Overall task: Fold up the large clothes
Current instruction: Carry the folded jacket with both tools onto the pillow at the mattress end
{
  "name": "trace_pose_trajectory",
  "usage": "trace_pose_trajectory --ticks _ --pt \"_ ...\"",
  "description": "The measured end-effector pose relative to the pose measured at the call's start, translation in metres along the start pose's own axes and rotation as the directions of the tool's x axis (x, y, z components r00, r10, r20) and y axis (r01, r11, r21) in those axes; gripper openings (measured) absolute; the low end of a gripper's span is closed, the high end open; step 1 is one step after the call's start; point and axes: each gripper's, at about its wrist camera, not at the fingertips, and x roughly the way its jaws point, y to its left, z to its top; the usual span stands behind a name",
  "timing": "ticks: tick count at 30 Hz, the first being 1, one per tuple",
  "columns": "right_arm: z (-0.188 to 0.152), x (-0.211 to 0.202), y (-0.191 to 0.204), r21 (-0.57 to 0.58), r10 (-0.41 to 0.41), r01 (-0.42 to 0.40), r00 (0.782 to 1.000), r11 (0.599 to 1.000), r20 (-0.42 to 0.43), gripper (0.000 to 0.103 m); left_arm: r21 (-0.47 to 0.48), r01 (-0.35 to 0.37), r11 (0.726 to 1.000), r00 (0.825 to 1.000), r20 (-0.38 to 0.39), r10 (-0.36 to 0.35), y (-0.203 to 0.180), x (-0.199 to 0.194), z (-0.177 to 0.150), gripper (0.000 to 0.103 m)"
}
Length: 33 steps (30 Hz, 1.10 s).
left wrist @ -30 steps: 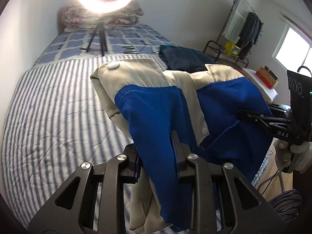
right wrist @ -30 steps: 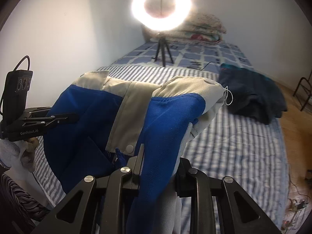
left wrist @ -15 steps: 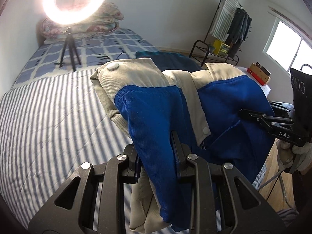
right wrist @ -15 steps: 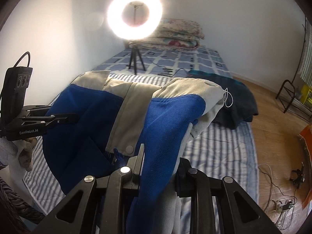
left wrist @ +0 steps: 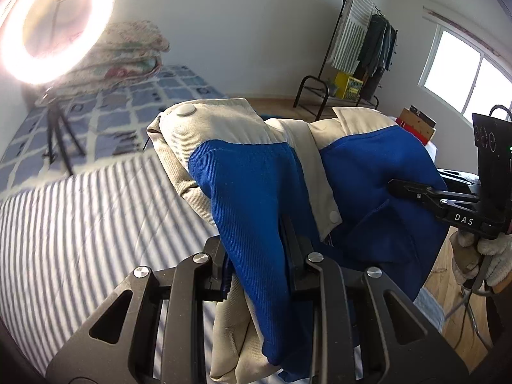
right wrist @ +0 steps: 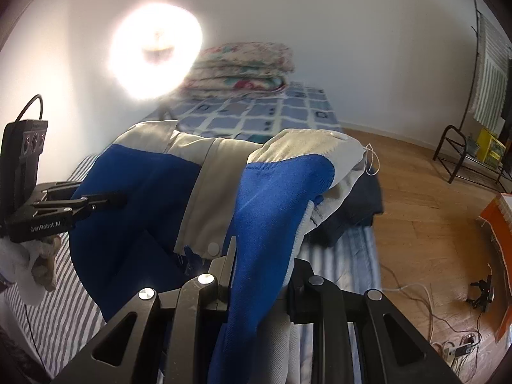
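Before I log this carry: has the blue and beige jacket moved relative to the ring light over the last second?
Yes. In the left wrist view the jacket now sits right of the ring light, which earlier stood directly behind it.

striped bed [left wrist: 80, 224] open, ring light [left wrist: 54, 25] left

Striped bed [left wrist: 80, 224], ring light [left wrist: 54, 22], white walls, wood floor [right wrist: 432, 211], window [left wrist: 464, 73].
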Motion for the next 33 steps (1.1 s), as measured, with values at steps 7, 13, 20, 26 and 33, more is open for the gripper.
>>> trace_pose_trajectory --ticks 7,13,20,26,33 --pt "0.062 0.034 -0.057 0.029 -0.033 0.032 0.998 0.999 0.055 0.022 0.013 -0.014 1.0 0.997 0.071 0.013 -0.002 0.053 0.067 0.023" --pt "0.106 0.068 -0.096 0.039 -0.053 0.05 0.995 0.998 0.082 0.022 0.017 -0.039 0.999 0.992 0.125 0.036 0.002 0.097 0.115 0.023" --pt "0.142 0.119 -0.127 0.054 -0.059 0.054 0.994 0.997 0.087 0.021 -0.011 -0.054 0.998 0.988 0.141 0.055 0.016 0.145 0.145 0.023" --pt "0.143 0.164 -0.146 0.076 -0.046 0.042 0.998 0.996 0.052 0.021 -0.022 -0.072 0.997 0.992 0.101 0.074 0.027 0.181 0.144 0.023" --pt "0.143 0.199 -0.168 0.123 -0.059 0.058 0.998 0.991 0.005 0.022 -0.033 -0.094 0.995 0.992 0.076 0.096 0.043 0.199 0.132 0.023"
